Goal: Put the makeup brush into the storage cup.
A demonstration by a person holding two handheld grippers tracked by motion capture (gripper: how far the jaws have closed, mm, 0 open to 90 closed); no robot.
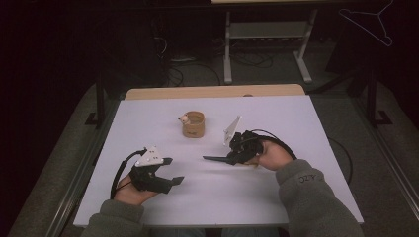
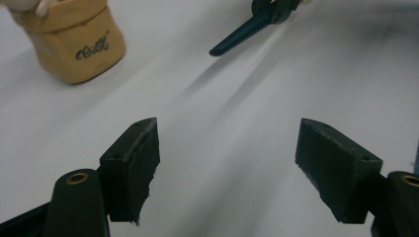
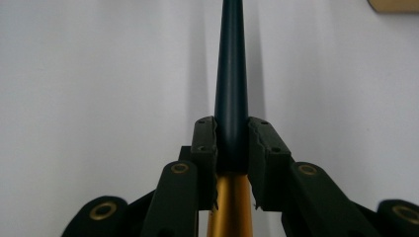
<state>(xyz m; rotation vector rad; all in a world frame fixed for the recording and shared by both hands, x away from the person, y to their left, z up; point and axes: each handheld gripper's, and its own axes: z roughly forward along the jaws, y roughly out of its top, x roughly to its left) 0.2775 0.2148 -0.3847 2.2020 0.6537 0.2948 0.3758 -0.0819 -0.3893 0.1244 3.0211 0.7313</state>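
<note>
Smooth dark pen (image 3: pixel 231 74), matt white table (image 1: pixel 276 187).

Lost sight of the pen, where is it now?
The pen is clamped in the right gripper, right of table centre in the high view, its tip pointing left toward the left gripper, just in front of the tan cup.

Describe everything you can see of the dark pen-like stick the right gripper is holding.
The stick is slim, round and dark navy, smooth and matte like plastic, tapering to a point. Behind the jaws its body turns gold. The right gripper is shut on it, one pad pressing each side at the colour change. In the high view it lies nearly level just above the white table, tip toward the left gripper, well short of the tan cup. Whether the tip touches the table is unclear.
</note>
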